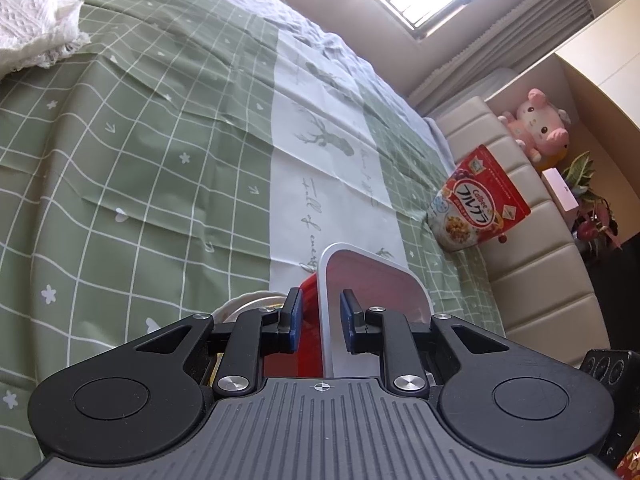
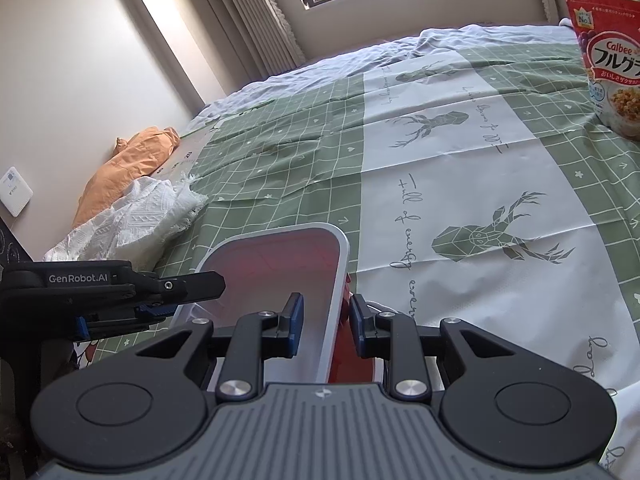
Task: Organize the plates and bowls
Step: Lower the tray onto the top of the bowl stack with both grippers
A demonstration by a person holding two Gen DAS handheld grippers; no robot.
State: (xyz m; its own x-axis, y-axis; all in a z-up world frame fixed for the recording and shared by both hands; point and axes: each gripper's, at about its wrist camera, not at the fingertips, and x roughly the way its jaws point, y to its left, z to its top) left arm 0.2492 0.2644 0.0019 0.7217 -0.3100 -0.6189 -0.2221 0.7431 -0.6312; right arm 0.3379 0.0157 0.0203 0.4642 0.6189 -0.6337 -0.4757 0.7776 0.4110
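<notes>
A square bowl, red outside and white inside with a white rim (image 1: 372, 280) (image 2: 276, 264), is held between both grippers above the green checked tablecloth. My left gripper (image 1: 320, 320) straddles the bowl's left wall, with its blue pads (image 1: 297, 312) on either side of the rim. My right gripper (image 2: 326, 324) straddles the right wall, with one pad (image 2: 296, 320) inside and one outside. The left gripper also shows in the right wrist view (image 2: 160, 292) at the bowl's left side. A pale round plate edge (image 1: 248, 304) peeks out below the bowl.
A red Calbee cereal bag (image 1: 476, 200) (image 2: 612, 64) stands at the table's far right, by a beige padded seat (image 1: 532, 264). A white lace cloth (image 2: 132, 220) (image 1: 32, 20) and an orange bundle (image 2: 128, 164) lie at the left edge.
</notes>
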